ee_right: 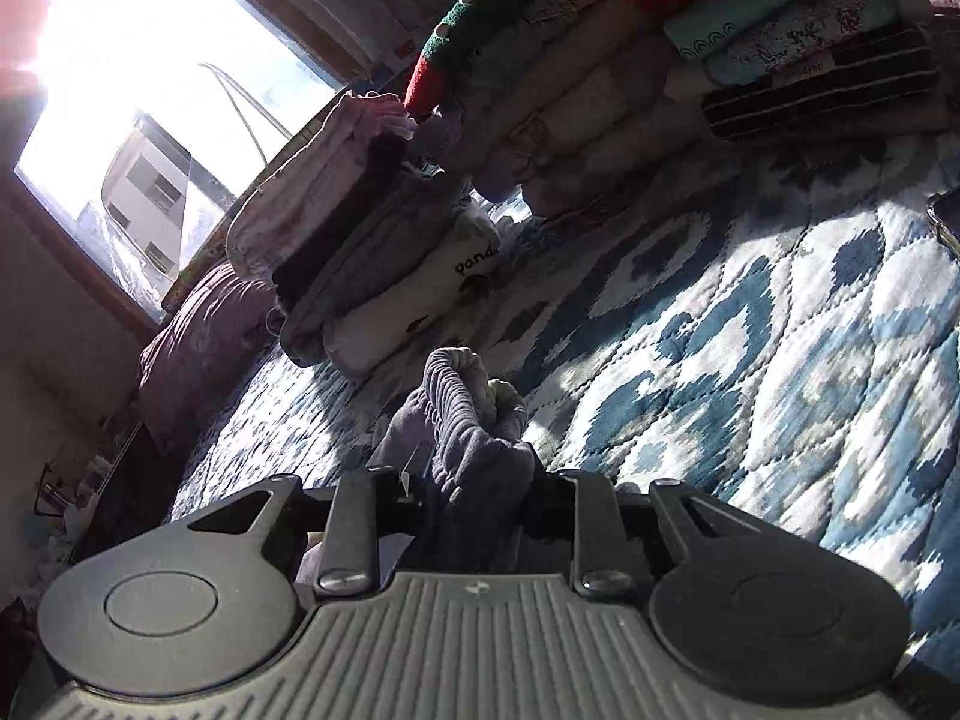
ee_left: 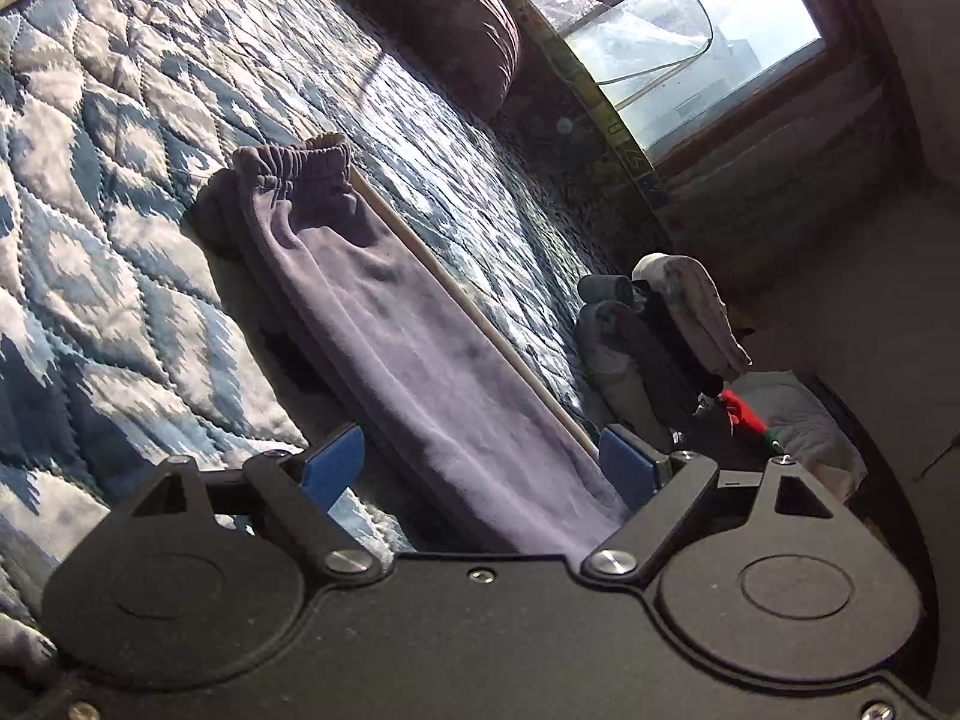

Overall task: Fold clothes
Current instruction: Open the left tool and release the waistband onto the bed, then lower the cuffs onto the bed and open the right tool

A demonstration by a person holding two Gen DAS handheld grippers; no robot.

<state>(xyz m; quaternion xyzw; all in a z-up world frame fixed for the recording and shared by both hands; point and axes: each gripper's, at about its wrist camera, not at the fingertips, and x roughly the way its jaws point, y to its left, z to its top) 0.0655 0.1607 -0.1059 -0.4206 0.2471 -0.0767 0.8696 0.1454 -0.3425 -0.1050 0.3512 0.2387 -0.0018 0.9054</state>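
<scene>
A purple pair of sweatpants (ee_left: 384,300) lies long and narrow on the blue-and-white quilt (ee_left: 108,192), its gathered waistband (ee_left: 300,162) at the far end. My left gripper (ee_left: 480,468) stands open at the near end, with the cloth running between its blue pads (ee_left: 333,462). In the right wrist view, a bunched purple end with ribbed elastic (ee_right: 456,384) sticks out ahead of my right gripper (ee_right: 480,480), which is shut on it. The cloth hides the right fingertips.
Stacks of folded clothes (ee_right: 360,252) sit on the quilt (ee_right: 750,330), with more folded piles (ee_right: 780,48) behind; the stack (ee_left: 660,330) also shows right of the sweatpants. A dark pillow (ee_left: 456,18) lies by the window (ee_left: 690,30). A pale strip (ee_left: 456,300) runs along the sweatpants' right edge.
</scene>
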